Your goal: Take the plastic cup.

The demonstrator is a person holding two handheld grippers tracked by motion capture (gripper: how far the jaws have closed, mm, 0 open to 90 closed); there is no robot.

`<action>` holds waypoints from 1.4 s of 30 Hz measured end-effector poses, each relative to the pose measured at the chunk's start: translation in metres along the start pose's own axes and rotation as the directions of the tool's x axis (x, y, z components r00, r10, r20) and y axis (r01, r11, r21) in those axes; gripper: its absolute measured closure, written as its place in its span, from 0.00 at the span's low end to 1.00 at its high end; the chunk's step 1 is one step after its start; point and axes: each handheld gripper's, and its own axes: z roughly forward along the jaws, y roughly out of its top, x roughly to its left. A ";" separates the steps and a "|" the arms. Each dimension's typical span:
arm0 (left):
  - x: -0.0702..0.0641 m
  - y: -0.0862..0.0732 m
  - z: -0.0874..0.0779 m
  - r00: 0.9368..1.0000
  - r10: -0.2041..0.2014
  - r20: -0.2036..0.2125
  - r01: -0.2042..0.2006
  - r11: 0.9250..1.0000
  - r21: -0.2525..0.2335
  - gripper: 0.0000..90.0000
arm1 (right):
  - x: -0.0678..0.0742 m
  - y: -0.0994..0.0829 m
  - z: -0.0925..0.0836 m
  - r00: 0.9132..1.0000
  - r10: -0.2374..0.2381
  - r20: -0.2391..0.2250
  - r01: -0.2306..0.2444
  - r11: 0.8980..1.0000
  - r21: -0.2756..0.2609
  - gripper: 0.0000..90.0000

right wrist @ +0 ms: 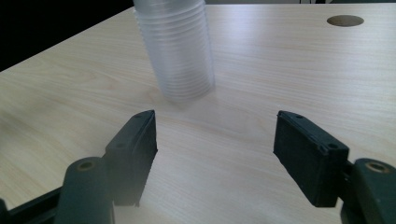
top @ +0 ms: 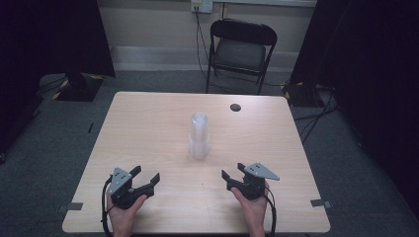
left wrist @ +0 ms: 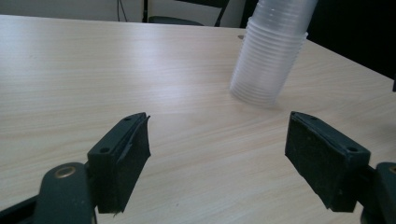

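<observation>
Where pale woodgrain table (top: 148,128) lies, ribbed translucent cup stack (top: 199,136) stands.

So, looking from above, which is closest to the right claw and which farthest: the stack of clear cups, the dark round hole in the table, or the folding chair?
Measured from the right claw:
1. Stack of clear cups, mid-table, ahead and to its left.
2. Dark round hole, near the table's far edge.
3. Folding chair, on the floor beyond the table.
</observation>
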 end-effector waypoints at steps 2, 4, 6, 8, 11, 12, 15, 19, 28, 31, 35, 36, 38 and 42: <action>-0.002 0.004 0.002 1.000 0.002 0.016 -0.002 1.000 -0.011 0.24 | 0.004 0.000 0.001 1.000 -0.005 -0.017 0.005 1.000 0.002 0.33; -0.004 0.009 0.005 0.999 0.024 0.023 -0.024 1.000 -0.010 0.24 | 0.009 0.000 0.002 1.000 -0.016 -0.021 0.016 1.000 0.003 0.33; -0.005 0.015 0.011 0.999 0.033 0.033 -0.033 0.999 -0.010 0.24 | 0.013 0.000 0.001 0.999 -0.022 -0.033 0.023 1.000 0.006 0.33; -0.005 0.022 0.018 0.998 0.045 0.043 -0.045 0.999 -0.006 0.24 | 0.016 -0.001 0.001 0.999 -0.023 -0.043 0.023 1.000 0.004 0.33; -0.007 0.034 0.028 0.996 0.069 0.061 -0.070 0.998 0.005 0.21 | 0.018 -0.004 0.001 0.998 -0.024 -0.052 0.024 1.000 0.010 0.33; -0.008 0.038 0.030 0.995 0.072 0.066 -0.072 0.997 0.005 0.21 | 0.018 -0.005 0.001 0.998 -0.022 -0.059 0.023 1.000 0.015 0.33; -0.010 0.045 0.035 0.992 0.095 0.087 -0.096 0.995 0.010 0.18 | 0.021 -0.008 -0.001 0.997 -0.023 -0.068 0.024 1.000 0.018 0.33; -0.016 0.062 0.046 0.985 0.120 0.128 -0.120 0.993 -0.002 0.18 | 0.023 -0.009 -0.005 0.998 -0.019 -0.067 0.020 1.000 0.012 0.32; -0.017 0.083 0.066 0.984 0.124 0.131 -0.120 0.992 -0.037 0.28 | 0.023 -0.014 -0.010 0.997 -0.015 -0.070 0.016 1.000 0.016 0.32; -0.019 0.088 0.071 0.981 0.135 0.141 -0.131 0.991 -0.040 0.27 | 0.023 -0.016 -0.011 0.998 -0.018 -0.065 0.019 1.000 0.024 0.31; -0.021 0.097 0.078 0.978 0.144 0.152 -0.142 0.990 -0.020 0.25 | 0.024 -0.017 -0.013 0.998 -0.018 -0.063 0.020 1.000 0.021 0.31; -0.022 0.100 0.080 0.975 0.136 0.175 -0.136 0.991 -0.012 0.25 | 0.024 -0.017 -0.014 0.998 -0.021 -0.062 0.022 1.000 0.022 0.31; -0.024 0.104 0.083 0.972 0.143 0.189 -0.144 0.990 -0.004 0.26 | 0.025 -0.018 -0.015 0.998 -0.026 -0.063 0.028 0.999 0.023 0.31; -0.026 0.110 0.092 0.971 0.148 0.187 -0.152 0.988 0.007 0.25 | 0.024 -0.020 -0.017 0.998 -0.023 -0.051 0.025 0.999 0.031 0.30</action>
